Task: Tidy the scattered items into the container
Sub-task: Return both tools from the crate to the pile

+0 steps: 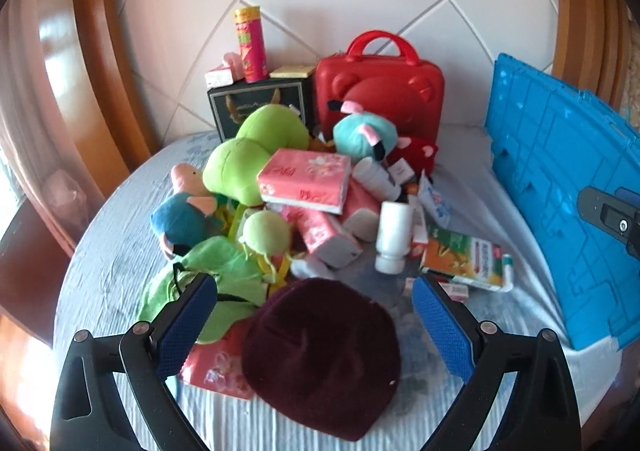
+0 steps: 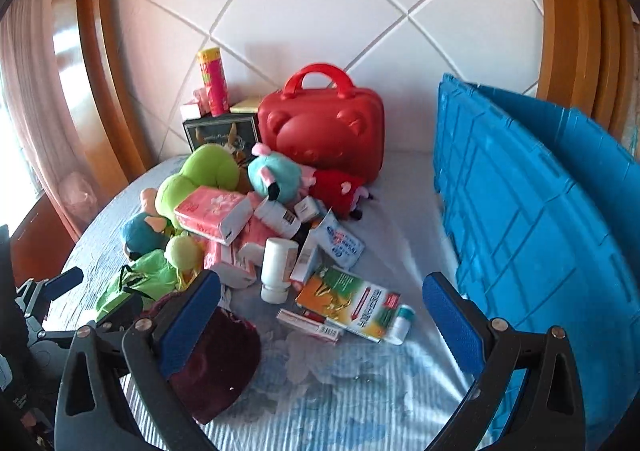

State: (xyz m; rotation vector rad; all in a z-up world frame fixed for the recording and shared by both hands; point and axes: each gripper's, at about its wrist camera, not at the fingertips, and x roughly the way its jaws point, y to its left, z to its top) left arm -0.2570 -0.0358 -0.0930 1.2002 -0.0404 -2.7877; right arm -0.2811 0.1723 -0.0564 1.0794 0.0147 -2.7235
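Between the wide-spread, empty blue pads of the left gripper (image 1: 314,325) lies a maroon knit hat (image 1: 324,355), untouched on the bedsheet (image 1: 100,251). Beyond it sprawls the pile: pink tissue packs (image 1: 304,181), plush toys, a white bottle (image 1: 394,237). At right, the right gripper (image 2: 320,319) hangs equally open and empty beside the blue crate (image 2: 540,235). Likely step: approaching a first pick; next, lower and close on the hat.

Bright daylight from the left, past a curtain (image 2: 24,99) blown out near white. Glare streaks along the glossy wooden frame (image 1: 60,63); pink cast over the left of the padded wall (image 2: 320,3). Soft shadows right of the red case (image 1: 380,91). Slight blur across the far clutter. Strong fisheye bending, black corners in both views.
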